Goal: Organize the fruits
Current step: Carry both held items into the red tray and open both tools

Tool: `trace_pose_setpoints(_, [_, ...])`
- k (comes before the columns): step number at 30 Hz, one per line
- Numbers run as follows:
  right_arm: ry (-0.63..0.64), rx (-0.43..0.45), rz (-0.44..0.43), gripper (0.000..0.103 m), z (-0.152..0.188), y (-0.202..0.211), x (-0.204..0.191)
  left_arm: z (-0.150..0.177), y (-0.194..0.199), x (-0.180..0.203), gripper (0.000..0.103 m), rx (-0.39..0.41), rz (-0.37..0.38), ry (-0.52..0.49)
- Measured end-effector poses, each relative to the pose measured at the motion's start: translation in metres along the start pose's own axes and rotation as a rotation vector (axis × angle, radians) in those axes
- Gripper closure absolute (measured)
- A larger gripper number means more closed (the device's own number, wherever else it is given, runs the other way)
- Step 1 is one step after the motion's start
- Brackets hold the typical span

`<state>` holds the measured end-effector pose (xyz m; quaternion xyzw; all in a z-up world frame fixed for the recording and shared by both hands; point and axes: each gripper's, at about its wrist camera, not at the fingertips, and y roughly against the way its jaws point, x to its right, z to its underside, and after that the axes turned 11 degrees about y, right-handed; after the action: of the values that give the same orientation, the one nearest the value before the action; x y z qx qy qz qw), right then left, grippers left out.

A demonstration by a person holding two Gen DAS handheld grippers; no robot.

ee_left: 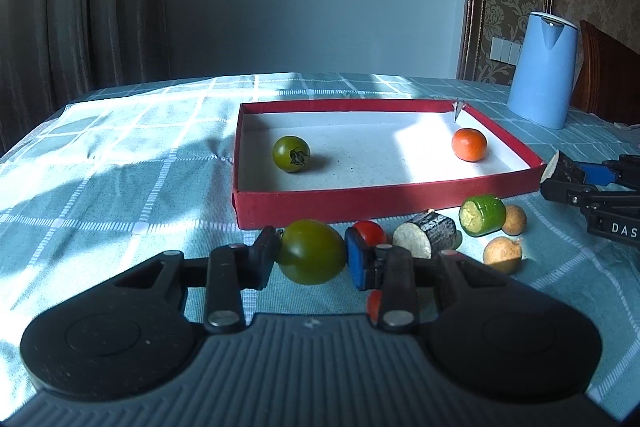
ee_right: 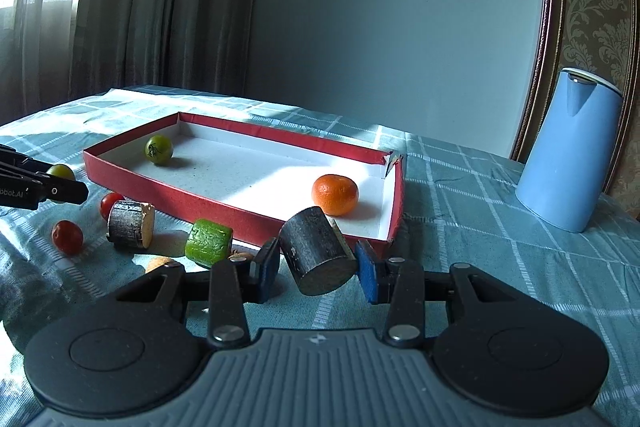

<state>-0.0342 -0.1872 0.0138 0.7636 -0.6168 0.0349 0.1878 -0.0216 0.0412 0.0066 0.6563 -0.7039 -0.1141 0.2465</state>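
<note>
Your left gripper (ee_left: 310,259) pinches the green tomato (ee_left: 311,251) just before the red tray's (ee_left: 360,201) near wall, while your right gripper (ee_right: 316,267) clamps a dark cylinder (ee_right: 318,255) at its near-right corner.

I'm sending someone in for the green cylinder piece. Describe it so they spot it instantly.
Start at the red tray on the checked tablecloth. Just outside its near wall, among loose pieces, lies the green cylinder on its side, beside a dark bark-covered cylinder. It is the only bright green piece with flat cut ends; the green tomatoes are round.
</note>
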Motion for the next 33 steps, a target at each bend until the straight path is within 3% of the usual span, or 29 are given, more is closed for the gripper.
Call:
trace_pose_setpoints(6, [-0.004, 0.020, 0.017, 0.062, -0.010, -0.001, 0.004, -0.014, -0.003, 0.002, 0.070, 0.004, 0.032, 0.050])
trace_pose_setpoints(13, [-0.001, 0.019, 0.020, 0.062, -0.034, -0.022, 0.008, -0.035, -0.026, 0.005, 0.069, -0.007, -0.003, 0.067])
trace_pose_setpoints(28, [0.037, -0.103, -0.071, 0.062, -0.076, -0.116, -0.015, -0.065, -0.096, 0.013, 0.069, -0.086, -0.062, 0.091])
trace_pose_setpoints(33, [0.072, -0.142, -0.091, 0.062, -0.081, -0.137, -0.024, -0.069, -0.104, 0.021, 0.069, -0.060, -0.074, 0.065])
